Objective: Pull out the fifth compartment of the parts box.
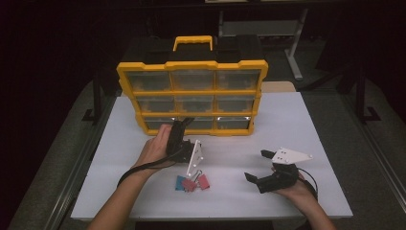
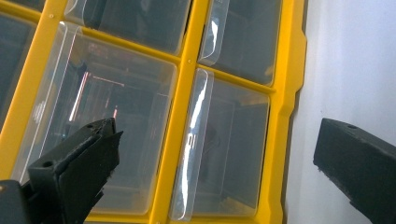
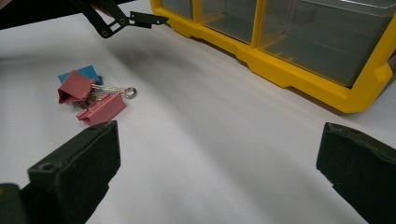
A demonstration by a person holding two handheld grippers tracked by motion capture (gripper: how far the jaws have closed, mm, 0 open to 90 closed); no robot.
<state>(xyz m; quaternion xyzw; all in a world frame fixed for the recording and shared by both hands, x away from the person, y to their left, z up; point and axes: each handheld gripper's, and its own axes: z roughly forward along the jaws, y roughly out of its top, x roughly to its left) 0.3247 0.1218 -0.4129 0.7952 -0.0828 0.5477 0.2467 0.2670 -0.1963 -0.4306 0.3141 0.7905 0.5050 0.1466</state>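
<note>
Yellow organizer box (image 1: 191, 91) standing upright at the table's (image 1: 297, 124) far edge, long axis left to right, clear drawers facing the person, left gripper (image 1: 184, 125) at its bottom row, jaws wide, right gripper (image 1: 257, 165) near front right corner, jaws wide and empty, binder clips (image 1: 192, 182) between them.

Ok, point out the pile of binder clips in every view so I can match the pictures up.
High view: the binder clips lie on the white table, low and centre, just below the left claw.
Left gripper view: the clips are not in it; it faces the yellow organizer.
Right gripper view: the clips sit upper left, past the right claw.
Shared landmark: the yellow organizer, whose bottom corner also appears upper right in the right gripper view.
</note>
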